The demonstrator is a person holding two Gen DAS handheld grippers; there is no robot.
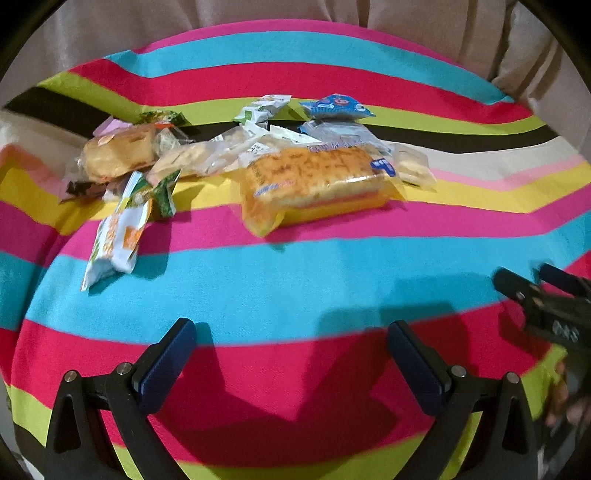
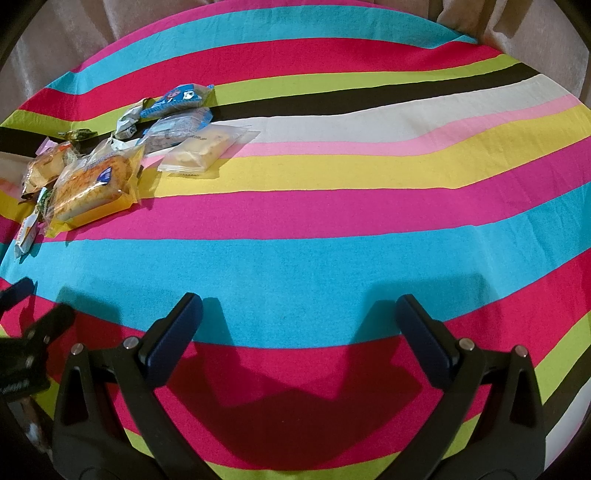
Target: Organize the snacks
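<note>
A loose heap of wrapped snacks lies on a striped cloth. Nearest is a long golden cake in clear yellow wrap (image 1: 314, 182) (image 2: 90, 188). A round pastry in clear wrap (image 1: 118, 155) sits at the heap's left. A white and orange packet (image 1: 118, 229) lies in front of it. A blue packet (image 1: 336, 107) (image 2: 177, 98) is at the back. A pale biscuit pack (image 2: 201, 151) lies on the heap's right. My left gripper (image 1: 291, 332) is open above the cloth, well short of the heap. My right gripper (image 2: 299, 310) is open too, with the heap far to its left.
The striped cloth (image 2: 332, 258) covers a round table with wide bare room to the right of the heap. Beige curtain (image 1: 258, 14) hangs behind the table's far edge. The right gripper (image 1: 524, 280) shows at the left wrist view's right edge.
</note>
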